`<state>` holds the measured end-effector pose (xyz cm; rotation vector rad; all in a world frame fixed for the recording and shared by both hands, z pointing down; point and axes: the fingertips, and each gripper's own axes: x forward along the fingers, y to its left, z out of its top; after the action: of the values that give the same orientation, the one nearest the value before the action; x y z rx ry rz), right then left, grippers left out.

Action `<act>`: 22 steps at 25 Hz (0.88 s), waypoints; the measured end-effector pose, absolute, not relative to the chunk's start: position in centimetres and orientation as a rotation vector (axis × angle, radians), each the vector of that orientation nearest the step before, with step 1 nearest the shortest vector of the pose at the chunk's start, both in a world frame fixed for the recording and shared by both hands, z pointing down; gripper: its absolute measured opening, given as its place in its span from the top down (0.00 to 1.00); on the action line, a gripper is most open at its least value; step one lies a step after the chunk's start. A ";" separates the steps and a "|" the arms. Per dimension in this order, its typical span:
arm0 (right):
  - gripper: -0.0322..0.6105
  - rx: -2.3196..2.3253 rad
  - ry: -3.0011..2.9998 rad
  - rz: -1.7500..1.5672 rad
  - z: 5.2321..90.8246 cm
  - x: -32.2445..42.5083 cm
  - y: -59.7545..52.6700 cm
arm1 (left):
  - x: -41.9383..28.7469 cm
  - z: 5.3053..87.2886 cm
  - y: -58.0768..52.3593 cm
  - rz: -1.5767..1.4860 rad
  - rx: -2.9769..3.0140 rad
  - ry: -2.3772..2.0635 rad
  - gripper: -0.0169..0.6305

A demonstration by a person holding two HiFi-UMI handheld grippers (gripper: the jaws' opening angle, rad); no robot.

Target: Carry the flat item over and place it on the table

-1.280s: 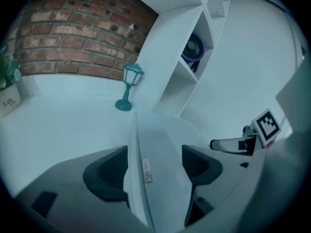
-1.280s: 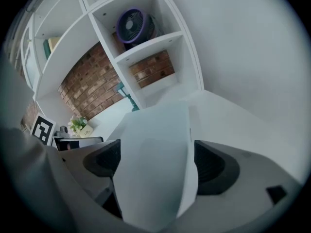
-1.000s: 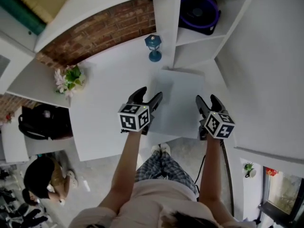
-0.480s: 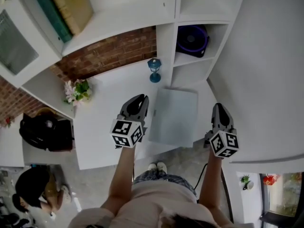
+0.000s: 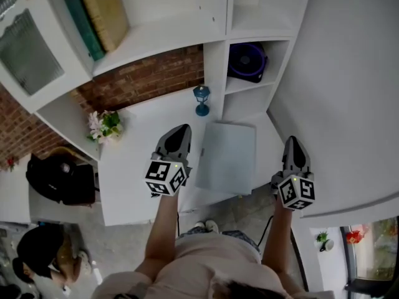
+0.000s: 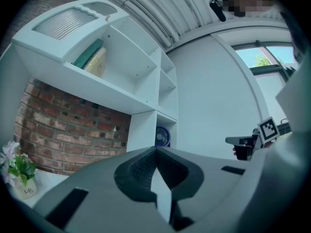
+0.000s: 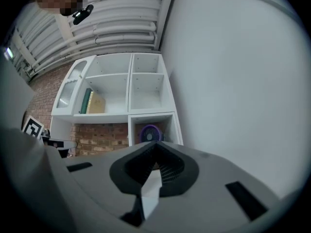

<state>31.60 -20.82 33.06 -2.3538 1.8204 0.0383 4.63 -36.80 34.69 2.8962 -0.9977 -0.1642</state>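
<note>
The flat item point(image 5: 227, 157), a pale grey rectangular sheet, lies on the white table point(image 5: 137, 161) near its front edge, between my two grippers. My left gripper point(image 5: 177, 134) hangs just left of the sheet, apart from it, jaws shut with nothing held. My right gripper point(image 5: 293, 145) is off to the sheet's right, beyond the table's corner, also shut and empty. In the left gripper view the left gripper point(image 6: 156, 152) points at the shelf unit, jaws together. The right gripper point(image 7: 155, 148) shows its jaws together in its own view too.
A blue lantern point(image 5: 201, 99) stands behind the sheet. A flower pot point(image 5: 103, 124) sits at the table's left. The white shelf unit holds a purple fan point(image 5: 247, 61) and books point(image 5: 100, 17). A black bag point(image 5: 59, 179) and a person point(image 5: 40, 248) are at lower left. A white wall point(image 5: 349, 92) runs along the right.
Both grippers stood open at the sheet's side edges; both have shut and drawn away from it, the right one farther outward. The sheet stays on the table.
</note>
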 end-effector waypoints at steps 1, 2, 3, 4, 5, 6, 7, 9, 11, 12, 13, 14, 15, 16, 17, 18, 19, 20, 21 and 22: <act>0.92 -2.348 1.817 0.044 32.9 31.6 -20.6 | 4.6 34.7 -36.7 -0.166 2.895 -0.995 0.93; 0.92 -2.347 1.815 0.049 32.9 31.7 -20.5 | 4.6 34.7 -36.6 -0.168 2.893 -0.993 0.93; 0.92 -2.351 1.813 0.053 32.9 31.8 -20.3 | 4.5 34.7 -36.5 -0.172 2.891 -0.990 0.93; 0.93 -2.359 1.811 0.057 32.9 31.8 -20.2 | 4.5 34.7 -36.4 -0.176 2.888 -0.987 0.93; 0.93 -2.369 1.807 0.059 32.9 31.9 -20.1 | 4.4 34.7 -36.4 -0.179 2.885 -0.985 0.93; 0.93 -2.378 1.801 0.062 33.0 31.9 -20.0 | 4.4 34.7 -36.4 -0.179 2.886 -0.984 0.93; 0.93 -2.385 1.792 0.065 33.0 32.0 -20.0 | 4.4 34.7 -36.4 -0.174 2.889 -0.986 0.93; 0.93 -2.401 1.779 0.071 33.0 32.1 -19.8 | 4.4 34.9 -36.4 -0.163 2.894 -0.988 0.93; 0.93 -2.411 1.779 0.073 33.0 32.1 -19.8 | 4.4 35.1 -36.4 -0.161 2.887 -0.978 0.93; 0.93 -2.413 1.780 0.073 33.1 32.0 -19.8 | 4.3 35.2 -36.4 -0.161 2.883 -0.973 0.93; 0.93 -2.414 1.781 0.071 33.1 32.0 -19.8 | 4.3 35.3 -36.5 -0.160 2.879 -0.970 0.93; 0.93 -2.415 1.782 0.070 33.1 32.0 -19.9 | 4.2 35.4 -36.6 -0.160 2.875 -0.969 0.93; 0.93 -2.416 1.782 0.069 33.1 32.0 -19.9 | 4.2 35.4 -36.7 -0.161 2.872 -0.968 0.93; 0.93 -2.417 1.782 0.067 33.2 32.0 -19.9 | 4.2 35.5 -36.8 -0.161 2.868 -0.966 0.93; 0.93 -2.419 1.782 0.065 33.2 32.1 -19.9 | 4.2 35.5 -36.9 -0.160 2.864 -0.964 0.93; 0.93 -2.421 1.782 0.062 33.3 32.1 -20.0 | 4.2 35.6 -37.0 -0.159 2.860 -0.963 0.93; 0.93 -2.423 1.783 0.059 33.4 32.1 -20.0 | 4.1 35.7 -37.1 -0.156 2.857 -0.962 0.93; 0.93 -2.425 1.784 0.056 33.4 32.0 -20.0 | 4.1 35.8 -37.1 -0.152 2.853 -0.962 0.93; 0.93 -2.428 1.786 0.054 33.4 32.0 -20.1 | 4.1 35.9 -37.2 -0.148 2.849 -0.962 0.93; 0.93 -2.430 1.788 0.052 33.5 32.0 -20.1 | 4.1 36.0 -37.2 -0.144 2.845 -0.962 0.93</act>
<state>32.00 -20.09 33.49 -2.4297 1.7883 0.0517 4.06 -37.23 36.05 2.8451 -0.9619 -0.1443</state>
